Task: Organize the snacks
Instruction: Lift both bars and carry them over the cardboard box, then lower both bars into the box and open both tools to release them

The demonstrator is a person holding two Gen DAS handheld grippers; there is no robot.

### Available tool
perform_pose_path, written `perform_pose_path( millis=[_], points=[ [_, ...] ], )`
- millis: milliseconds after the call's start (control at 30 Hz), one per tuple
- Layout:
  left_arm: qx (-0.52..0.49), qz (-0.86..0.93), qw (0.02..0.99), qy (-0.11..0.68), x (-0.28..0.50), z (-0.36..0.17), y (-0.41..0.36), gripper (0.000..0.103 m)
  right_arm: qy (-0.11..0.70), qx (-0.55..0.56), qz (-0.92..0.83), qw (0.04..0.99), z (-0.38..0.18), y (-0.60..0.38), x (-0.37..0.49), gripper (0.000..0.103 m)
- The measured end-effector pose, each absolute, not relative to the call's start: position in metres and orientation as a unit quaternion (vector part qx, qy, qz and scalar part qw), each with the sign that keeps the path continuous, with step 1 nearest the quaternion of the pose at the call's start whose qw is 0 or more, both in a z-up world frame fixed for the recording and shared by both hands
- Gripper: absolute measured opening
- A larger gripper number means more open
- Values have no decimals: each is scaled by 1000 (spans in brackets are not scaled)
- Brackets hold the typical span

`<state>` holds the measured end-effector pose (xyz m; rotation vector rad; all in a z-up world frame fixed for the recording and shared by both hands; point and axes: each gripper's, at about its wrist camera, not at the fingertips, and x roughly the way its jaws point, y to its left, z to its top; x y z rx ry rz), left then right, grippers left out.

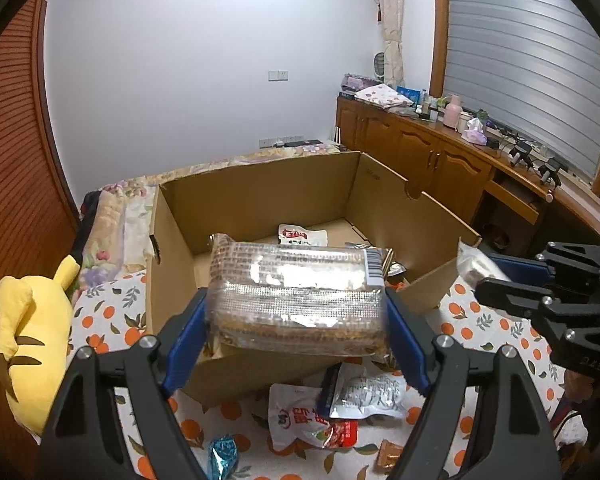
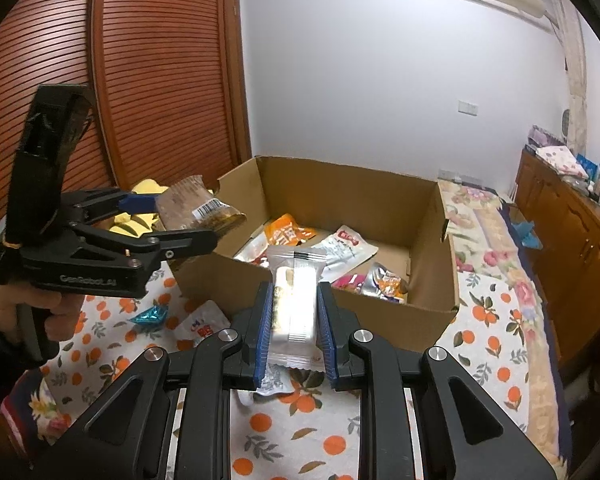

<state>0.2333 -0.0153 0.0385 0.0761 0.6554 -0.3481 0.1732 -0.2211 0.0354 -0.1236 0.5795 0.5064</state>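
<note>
With your left gripper [image 1: 296, 316] clamping the wide cracker pack [image 1: 296, 292] and your right gripper [image 2: 294, 316] pinching the slim white bar [image 2: 294, 300], carry both past the near wall of the cardboard box [image 2: 428, 216]; release only above its floor.

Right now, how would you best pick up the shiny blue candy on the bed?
Probably take the blue candy across its puffy middle, coming straight down from above. It lies flat on the orange-print sheet, apart from the other packets, and its crinkled twisted end looks too thin for tongs to hold well.

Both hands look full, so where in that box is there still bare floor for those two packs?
The box floor is bare along its back wall and left side. Snacks crowd its right half, around the orange pack and white pouch.
</note>
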Motion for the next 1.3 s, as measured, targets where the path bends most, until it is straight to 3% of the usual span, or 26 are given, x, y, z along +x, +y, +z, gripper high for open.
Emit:
perform_pose_path(
  millis=[1300],
  points=[
    [35, -136, 922, 361, 293, 19, -8, 85, 372, -7, 230, 899, 5, -206, 280, 20]
  ],
)
